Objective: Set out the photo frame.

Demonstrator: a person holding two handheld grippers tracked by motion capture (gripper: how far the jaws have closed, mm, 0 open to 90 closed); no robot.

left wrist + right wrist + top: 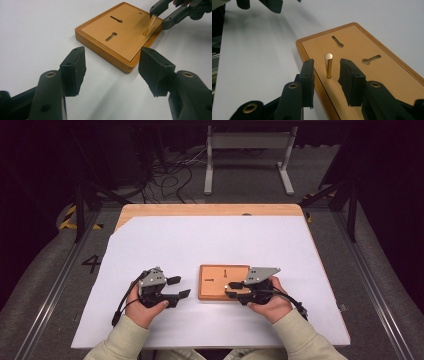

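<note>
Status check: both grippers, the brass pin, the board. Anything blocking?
Left gripper open, off the wooden board, holding nothing. Right gripper open, jaws either side of the brass pin, not touching. Pin upright in the board. Nothing in the way.

Board (223, 282) sits on the table (210, 250), near the front edge and a bit right of center. Pin (328, 65) stands upright in it, two keyhole slots (370, 59) beside it.
</note>
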